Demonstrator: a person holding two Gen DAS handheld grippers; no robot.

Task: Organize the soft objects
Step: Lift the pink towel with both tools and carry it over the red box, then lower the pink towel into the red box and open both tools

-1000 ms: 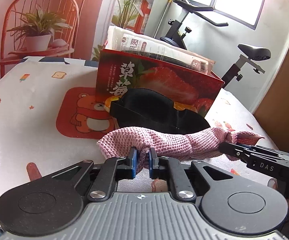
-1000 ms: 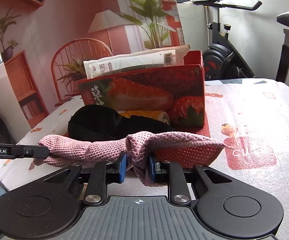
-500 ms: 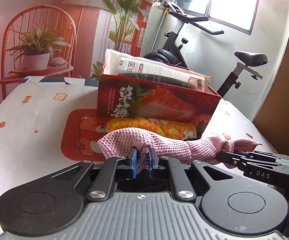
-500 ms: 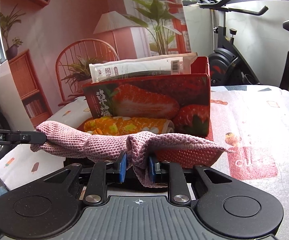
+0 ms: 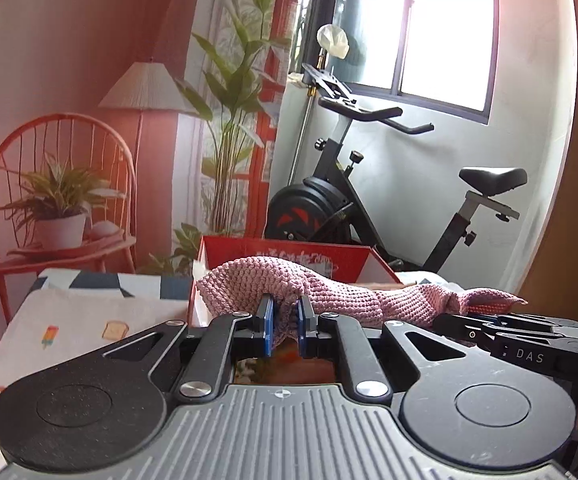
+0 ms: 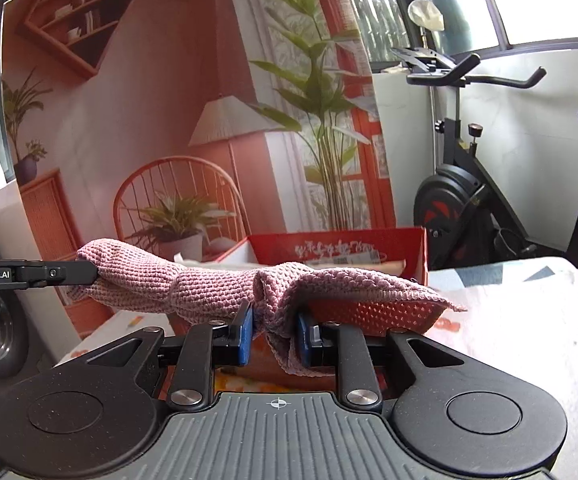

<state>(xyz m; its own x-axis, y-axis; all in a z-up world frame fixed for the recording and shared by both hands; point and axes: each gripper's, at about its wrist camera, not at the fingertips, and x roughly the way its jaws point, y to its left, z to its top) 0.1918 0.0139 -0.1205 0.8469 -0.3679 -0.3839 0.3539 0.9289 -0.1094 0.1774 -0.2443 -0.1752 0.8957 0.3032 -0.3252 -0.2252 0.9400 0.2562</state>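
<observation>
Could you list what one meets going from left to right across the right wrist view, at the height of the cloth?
Left gripper → pink knitted cloth → red strawberry box → exercise bike → patterned tablecloth.

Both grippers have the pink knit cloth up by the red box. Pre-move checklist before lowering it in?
1. Left hand-held gripper clamped on the pink knit cloth: ok, fabric bunched between the blue pads.
2. Right hand-held gripper clamped on the cloth: ok, a fold hangs between the pads.
3. Cloth clear of the table: ok, it spans between both grippers in the air.
4. Cloth raised to the red box rim: ok, it sits about level with the top edge.
5. Room inside the box: cannot tell; a white packet already lies in it.
6. Cloth centered over the opening: cannot tell.
</observation>
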